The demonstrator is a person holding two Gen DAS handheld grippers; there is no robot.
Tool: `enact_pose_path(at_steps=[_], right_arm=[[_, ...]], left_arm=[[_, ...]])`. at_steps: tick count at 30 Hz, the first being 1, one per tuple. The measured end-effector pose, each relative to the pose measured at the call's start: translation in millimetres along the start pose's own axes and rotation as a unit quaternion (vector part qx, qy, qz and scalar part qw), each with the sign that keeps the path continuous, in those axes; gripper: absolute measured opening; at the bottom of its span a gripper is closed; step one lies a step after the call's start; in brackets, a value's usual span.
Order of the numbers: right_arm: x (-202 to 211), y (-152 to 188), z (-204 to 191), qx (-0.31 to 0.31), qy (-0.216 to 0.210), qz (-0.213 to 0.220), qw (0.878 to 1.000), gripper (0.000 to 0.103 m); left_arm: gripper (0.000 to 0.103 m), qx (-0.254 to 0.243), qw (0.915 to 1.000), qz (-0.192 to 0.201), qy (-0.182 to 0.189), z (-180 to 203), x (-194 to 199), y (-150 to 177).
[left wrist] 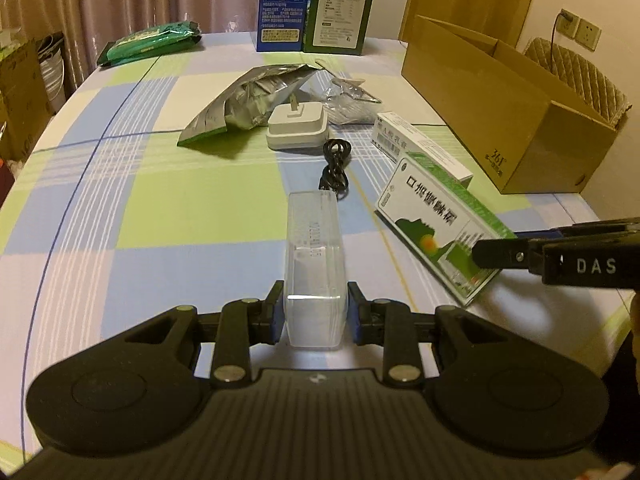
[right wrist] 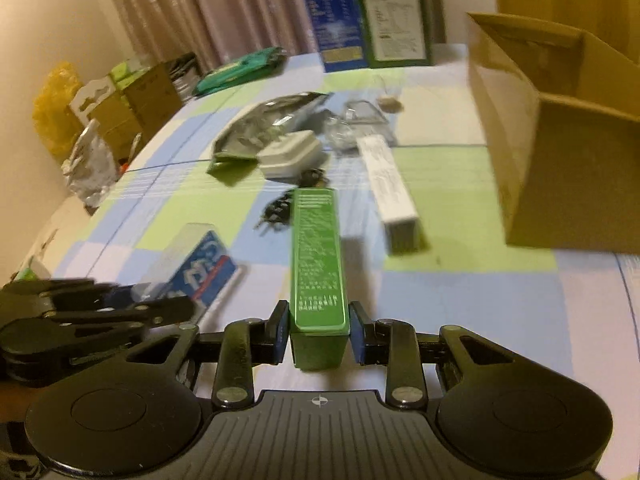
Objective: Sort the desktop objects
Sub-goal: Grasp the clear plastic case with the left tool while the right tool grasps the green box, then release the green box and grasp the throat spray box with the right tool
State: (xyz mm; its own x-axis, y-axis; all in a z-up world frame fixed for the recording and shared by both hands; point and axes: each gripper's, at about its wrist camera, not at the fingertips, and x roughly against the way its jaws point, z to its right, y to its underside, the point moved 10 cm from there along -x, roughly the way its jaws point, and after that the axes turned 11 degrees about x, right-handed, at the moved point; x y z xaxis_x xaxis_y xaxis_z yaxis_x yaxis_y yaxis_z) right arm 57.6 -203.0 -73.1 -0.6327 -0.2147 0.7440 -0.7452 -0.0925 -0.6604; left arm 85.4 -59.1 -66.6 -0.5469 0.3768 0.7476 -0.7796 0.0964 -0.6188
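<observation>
Desktop objects lie scattered over a worktop [left wrist: 120, 208] covered in a blue, green and white checked cloth. Largest is the open cardboard box [left wrist: 516, 120] at the right edge, lying with its opening upward and its flaps raised. At the far end two tall cartons stand upright side by side, a blue carton [left wrist: 280, 8] and a green carton [left wrist: 340, 12], with a flat green packet [left wrist: 152, 42] well to their left. Mid-worktop lies a crumpled silver foil pouch [left wrist: 248, 104], and touching its near edge a white charging dock [left wrist: 298, 130]; a crinkled clear wrapper [left wrist: 348, 100] sits just behind the dock, and a coiled black cable [left wrist: 336, 168] just in front. A long white box [left wrist: 420, 148] lies near the cardboard box. The left tongs [left wrist: 315, 308] are closed on a clear plastic case [left wrist: 314, 264], both pads pressing its sides and the case pointing forward above the cloth. The right tongs [right wrist: 319, 328] grip a green medicine box [right wrist: 318, 256] edge-up between their pads, lifted over the cable.
</observation>
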Motion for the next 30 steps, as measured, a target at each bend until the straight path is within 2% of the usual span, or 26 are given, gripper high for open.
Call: enact_pose_path(at_steps=[1, 3, 6, 8, 11, 12, 17, 20, 23, 27, 28, 30], right_arm=[[0.5, 0.3, 4.6, 0.001, 0.017, 0.001, 1.0, 0.051], [2.4, -0.5, 13.8, -0.001, 0.044, 0.009, 0.999, 0.065], [4.9, -4.6, 14.4, 0.015, 0.053, 0.021, 0.998, 0.067], [3.8, -5.4, 7.3, 0.057, 0.064, 0.028, 0.996, 0.069], [1.1, -6.8, -3.4, 0.133, 0.102, 0.038, 0.985, 0.07], [-0.5, -7.1, -2.1, 0.136, 0.111, 0.037, 0.984, 0.07], [-4.3, -1.7, 23.0, 0.078, 0.125, 0.02, 0.989, 0.07], [-4.9, -1.4, 12.5, 0.106, 0.108, 0.024, 0.988, 0.07], [-14.6, 3.3, 3.3, 0.143, 0.105, 0.007, 0.984, 0.071], [-30.5, 10.2, 4.8, 0.143, 0.1, -0.02, 0.984, 0.071], [-31.8, 10.5, 6.1, 0.14, 0.098, -0.021, 0.985, 0.071], [-32.6, 10.7, 8.1, 0.133, 0.093, -0.023, 0.987, 0.071]], left_arm=[[0.025, 0.001, 1.0, 0.0, 0.0, -0.1, 0.2, 0.4], [0.025, 0.002, 1.0, 0.001, 0.002, 0.2, -0.7, 0.1], [0.025, 0.004, 1.0, 0.003, 0.004, 0.1, -2.6, -1.4], [0.025, 0.003, 1.0, 0.005, 0.005, 0.1, -3.7, -1.0], [0.025, 0.008, 0.9999, 0.006, 0.007, -1.6, -3.8, -1.8], [0.025, 0.011, 0.9999, 0.006, 0.008, -2.5, -3.8, -2.3], [0.025, 0.017, 0.9998, 0.007, 0.011, -5.2, -2.9, -2.9], [0.025, 0.016, 0.9998, 0.009, 0.01, -4.0, -3.5, -3.5], [0.026, 0.012, 0.9998, 0.009, 0.013, -1.9, -4.8, -3.3], [0.027, 0.008, 0.9999, 0.005, 0.012, -0.9, -9.2, -0.6], [0.028, 0.008, 0.9999, 0.005, 0.011, -0.9, -9.9, -0.4], [0.044, 0.008, 0.9999, 0.007, 0.009, -0.3, -11.4, -1.5]])
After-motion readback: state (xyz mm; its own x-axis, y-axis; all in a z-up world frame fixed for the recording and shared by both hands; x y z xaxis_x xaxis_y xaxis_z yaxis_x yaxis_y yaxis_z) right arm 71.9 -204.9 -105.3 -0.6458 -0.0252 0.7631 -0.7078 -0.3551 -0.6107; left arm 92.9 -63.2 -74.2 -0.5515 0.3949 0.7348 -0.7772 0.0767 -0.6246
